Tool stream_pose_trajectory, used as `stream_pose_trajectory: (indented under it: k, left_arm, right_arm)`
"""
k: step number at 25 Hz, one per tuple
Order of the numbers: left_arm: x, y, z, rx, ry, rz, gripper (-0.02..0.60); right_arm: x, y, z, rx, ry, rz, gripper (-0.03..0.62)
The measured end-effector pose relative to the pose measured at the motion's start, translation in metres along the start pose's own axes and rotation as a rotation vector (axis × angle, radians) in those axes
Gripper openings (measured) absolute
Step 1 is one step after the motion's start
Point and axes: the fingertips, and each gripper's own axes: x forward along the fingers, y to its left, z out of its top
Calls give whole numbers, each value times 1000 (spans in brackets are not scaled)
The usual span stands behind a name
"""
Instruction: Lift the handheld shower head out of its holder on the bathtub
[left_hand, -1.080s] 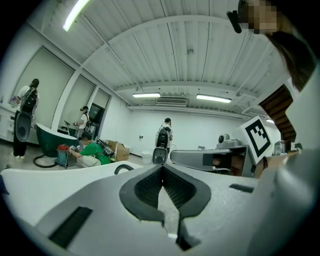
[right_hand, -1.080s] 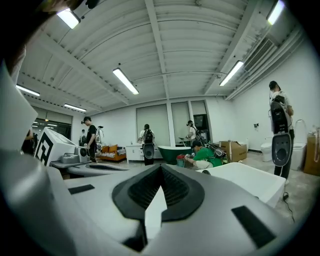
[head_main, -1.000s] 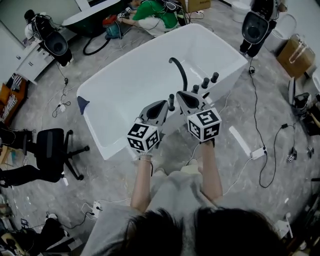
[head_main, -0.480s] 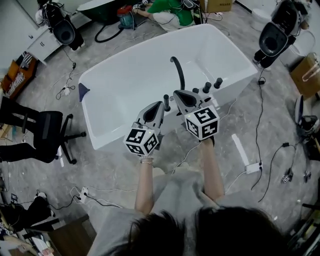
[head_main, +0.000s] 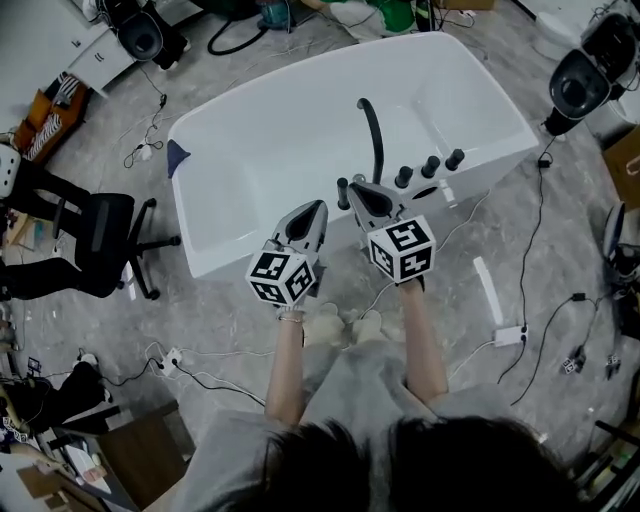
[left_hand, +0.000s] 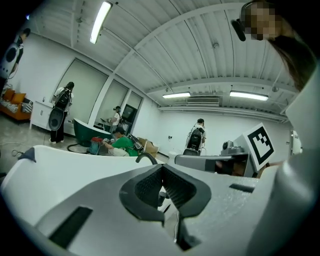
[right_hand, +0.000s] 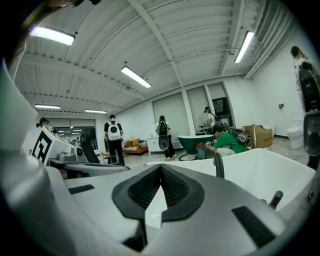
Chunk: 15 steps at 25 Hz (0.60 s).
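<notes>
Now, left tool and right tool clenched, empty; shower head upright on tub's near rim, nearest right tool.

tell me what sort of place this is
Probably a large studio or workshop, not a home bathroom: a freestanding white bathtub stands on open grey floor, with an office chair beside it and a power strip lying nearby.

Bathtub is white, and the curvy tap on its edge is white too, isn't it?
Not quite. The bathtub is white, but the curvy tap on its edge is black, not white. The head view shows it as a dark arch against the white tub.
</notes>
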Motion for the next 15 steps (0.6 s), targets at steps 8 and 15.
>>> stream_pose_trajectory:
  k: [8,15]
  left_arm:
    - [26,13,-27,-19,60,-25,5]
    - [40,37,-59,-60,86,2,5]
  right_arm:
    - [23,-22,-32,15,37,-13,2]
    - [47,-36,-71,-21,106,15,35]
